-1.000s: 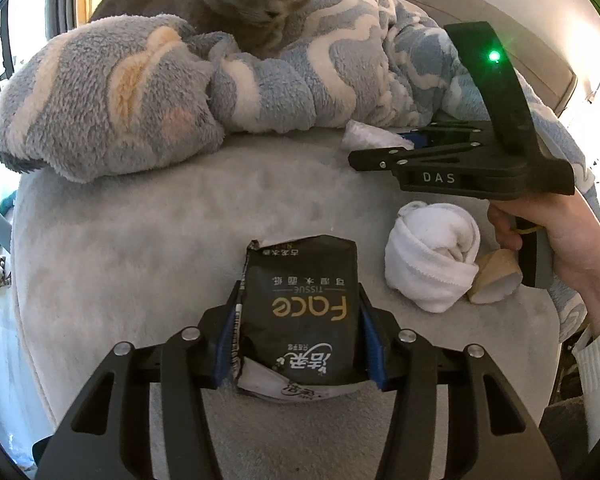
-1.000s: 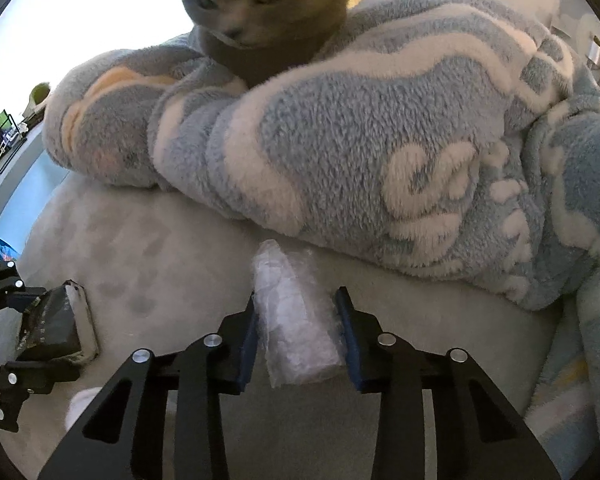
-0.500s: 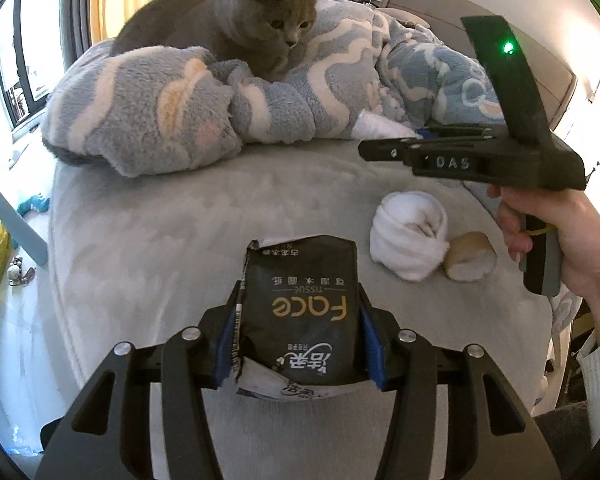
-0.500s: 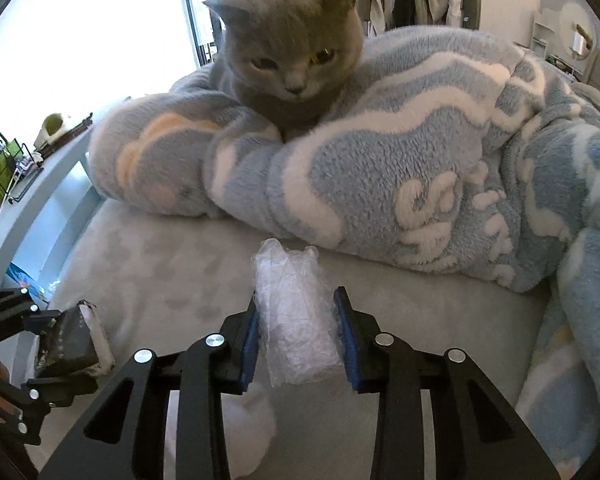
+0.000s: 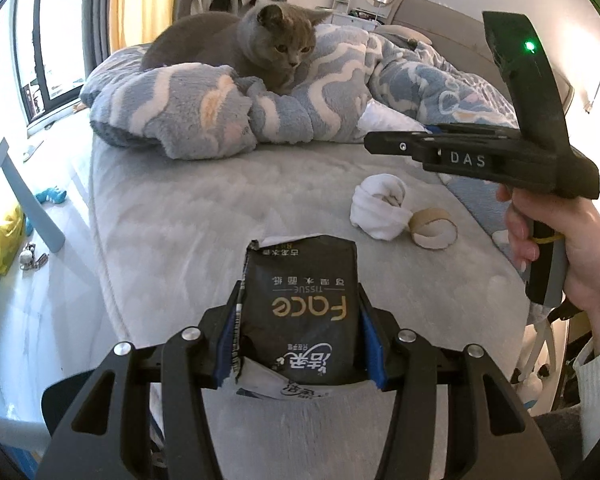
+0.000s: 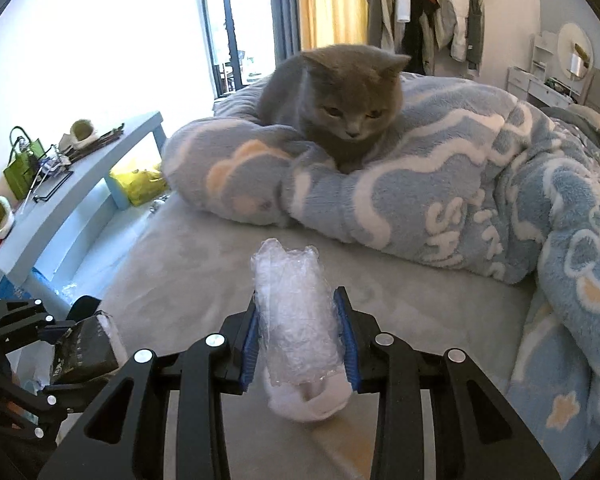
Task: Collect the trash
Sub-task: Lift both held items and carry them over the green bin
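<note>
My left claw (image 5: 300, 320) grips a black tissue pack (image 5: 300, 292), low in the frame's centre, above the grey bed (image 5: 180, 208). My right claw (image 6: 300, 336) pinches a crumpled clear plastic wrapper (image 6: 296, 320). Right of centre lie a white rolled sock (image 5: 378, 204) and a cardboard tube (image 5: 434, 228), touching. A grey cat (image 6: 340, 104) sits on the blue blanket (image 6: 440, 200) above.

**Clearance check: bed surface**

I see open grey bed (image 5: 204, 216) across the centre and lower left of the left wrist frame, passable. Blocked at top: heaped blanket (image 5: 188, 116) with a cat (image 5: 256, 46) on it. Centre right: white sock roll (image 5: 378, 206) touching a cardboard tube (image 5: 434, 228). In the right wrist frame, blanket fills the right side; a blue shelf (image 6: 80, 184) borders the left.
</note>
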### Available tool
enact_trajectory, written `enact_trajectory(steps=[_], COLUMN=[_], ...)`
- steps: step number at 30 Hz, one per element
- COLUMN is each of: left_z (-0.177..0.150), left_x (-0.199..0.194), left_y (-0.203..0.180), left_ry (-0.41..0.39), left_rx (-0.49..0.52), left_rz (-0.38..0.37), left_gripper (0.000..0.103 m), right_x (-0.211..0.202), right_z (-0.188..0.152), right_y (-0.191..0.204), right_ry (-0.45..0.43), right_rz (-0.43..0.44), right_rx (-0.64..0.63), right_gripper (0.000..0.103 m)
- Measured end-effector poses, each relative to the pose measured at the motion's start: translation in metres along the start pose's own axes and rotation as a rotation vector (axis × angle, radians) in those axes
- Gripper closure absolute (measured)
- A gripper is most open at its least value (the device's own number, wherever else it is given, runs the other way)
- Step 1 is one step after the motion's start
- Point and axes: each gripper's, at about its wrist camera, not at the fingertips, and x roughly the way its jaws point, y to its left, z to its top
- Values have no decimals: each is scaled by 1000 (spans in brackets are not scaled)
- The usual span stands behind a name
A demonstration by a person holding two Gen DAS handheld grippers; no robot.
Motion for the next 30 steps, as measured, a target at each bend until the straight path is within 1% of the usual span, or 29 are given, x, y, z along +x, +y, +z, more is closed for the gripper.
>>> enact_trajectory(steps=[7,15,22,30], left_z=[-20,-45,-62,-76], left_x=[-25,-48,-66,-81], left_y=[5,25,41,64], left_ry=[-15,-27,-38,-51], left_rx=[-21,-67,-104,-150], left_rz=[27,65,98,141], left_gripper=[49,49,49,49], right_x=[-9,-17,-15,-11], right_z=[-12,-24,-31,-38], right_y=[32,64,98,126], right_ry=[10,11,24,40], right_rz=[21,43,69,100], right_rx=[-19,-27,-49,-61], right_gripper=[68,68,68,68])
